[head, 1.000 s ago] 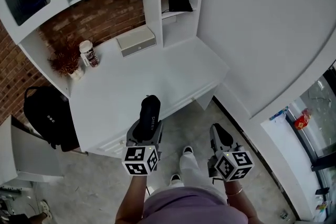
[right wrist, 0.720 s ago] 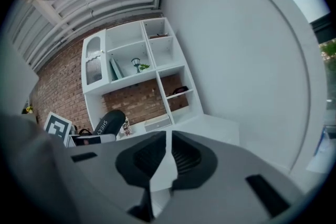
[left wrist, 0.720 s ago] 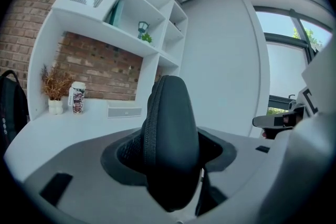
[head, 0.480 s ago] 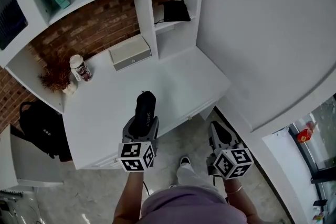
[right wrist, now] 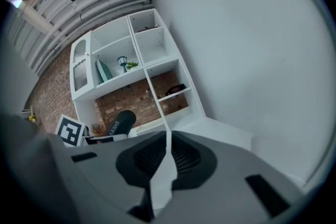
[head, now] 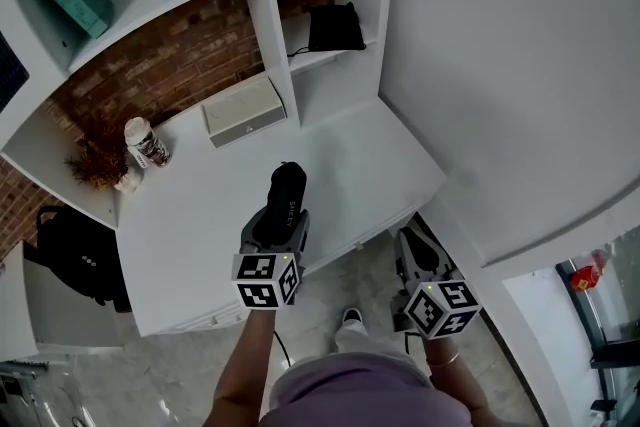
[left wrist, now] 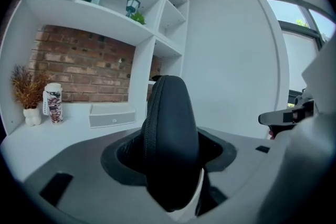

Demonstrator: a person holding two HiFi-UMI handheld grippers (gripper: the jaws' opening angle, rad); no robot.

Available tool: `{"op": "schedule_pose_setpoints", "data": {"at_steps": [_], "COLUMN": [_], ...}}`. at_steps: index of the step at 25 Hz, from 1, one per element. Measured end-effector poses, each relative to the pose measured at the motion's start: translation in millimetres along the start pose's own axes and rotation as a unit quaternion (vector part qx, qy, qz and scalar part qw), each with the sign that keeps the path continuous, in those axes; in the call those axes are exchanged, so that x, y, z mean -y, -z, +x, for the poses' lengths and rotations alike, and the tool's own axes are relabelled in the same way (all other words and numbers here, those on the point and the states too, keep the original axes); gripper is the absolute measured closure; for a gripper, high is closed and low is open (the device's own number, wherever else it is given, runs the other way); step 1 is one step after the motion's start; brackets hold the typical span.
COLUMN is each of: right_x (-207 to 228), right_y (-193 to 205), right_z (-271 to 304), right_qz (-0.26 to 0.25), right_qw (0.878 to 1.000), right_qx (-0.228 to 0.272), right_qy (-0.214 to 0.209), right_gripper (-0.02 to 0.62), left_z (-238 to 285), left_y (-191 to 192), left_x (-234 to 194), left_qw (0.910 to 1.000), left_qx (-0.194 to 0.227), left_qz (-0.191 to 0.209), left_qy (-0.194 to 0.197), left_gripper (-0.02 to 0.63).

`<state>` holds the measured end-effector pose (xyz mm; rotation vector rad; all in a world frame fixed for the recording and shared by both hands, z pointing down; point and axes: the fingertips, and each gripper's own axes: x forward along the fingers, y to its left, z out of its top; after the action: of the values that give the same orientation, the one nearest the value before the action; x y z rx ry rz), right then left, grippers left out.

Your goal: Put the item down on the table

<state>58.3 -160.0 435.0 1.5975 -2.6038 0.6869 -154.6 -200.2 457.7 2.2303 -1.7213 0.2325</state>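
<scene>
A black zippered case [head: 284,200] stands on edge between the jaws of my left gripper [head: 279,227], which is shut on it. The case hangs above the front part of the white table [head: 190,215]. In the left gripper view the case [left wrist: 169,134] fills the middle, and the left gripper [left wrist: 170,157] clamps its lower half. My right gripper [head: 421,253] is held over the floor, to the right of the table's front corner. It is shut with nothing in it. The right gripper view shows the right gripper [right wrist: 164,157] with its pads nearly touching and the case [right wrist: 118,122] off to the left.
At the back of the table are a white box [head: 243,111], a printed can [head: 146,143] and a dried plant [head: 97,165]. A black bag [head: 335,27] lies in a shelf cubby. A black backpack [head: 80,255] sits on the floor at the left. A white wall [head: 520,65] stands at the right.
Both grippers have moved forward toward the shelving. The case, which was at the table's front edge, now hangs further in over the tabletop. The jaws have not changed.
</scene>
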Motion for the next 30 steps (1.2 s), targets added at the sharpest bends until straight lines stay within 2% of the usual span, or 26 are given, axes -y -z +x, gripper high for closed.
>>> {"op": "schedule_pose_setpoints", "data": {"at_steps": [9,17,23,30], "right_x": [23.9,37.3,47.5,59.9], "right_y": [-7.4,-9.7,-8.8,-9.5], "right_z": [8.6,8.1,3.3,-2.5], "right_qz": [0.001,0.007,0.011,0.015], "right_qw": [1.000,1.000,1.000,0.999], "right_qx": [-0.001,0.001,0.001,0.003], "right_qy": [0.000,0.004,0.014,0.028], "right_gripper": [0.575,0.575,0.577,0.577], "left_z": [65.3,110.7,141.2,161.2], "left_y": [19.4,44.6,81.8,110.7], "left_x": [15.4,22.5,20.6,19.4], "left_qw": [0.9985,0.9951,0.9877,0.9769], "left_qx": [-0.043,-0.088,-0.149,-0.202], "left_qz": [0.035,0.046,0.045,0.068], "left_qy": [0.007,0.007,0.004,0.001], "left_gripper": [0.344,0.344,0.344,0.344]}}
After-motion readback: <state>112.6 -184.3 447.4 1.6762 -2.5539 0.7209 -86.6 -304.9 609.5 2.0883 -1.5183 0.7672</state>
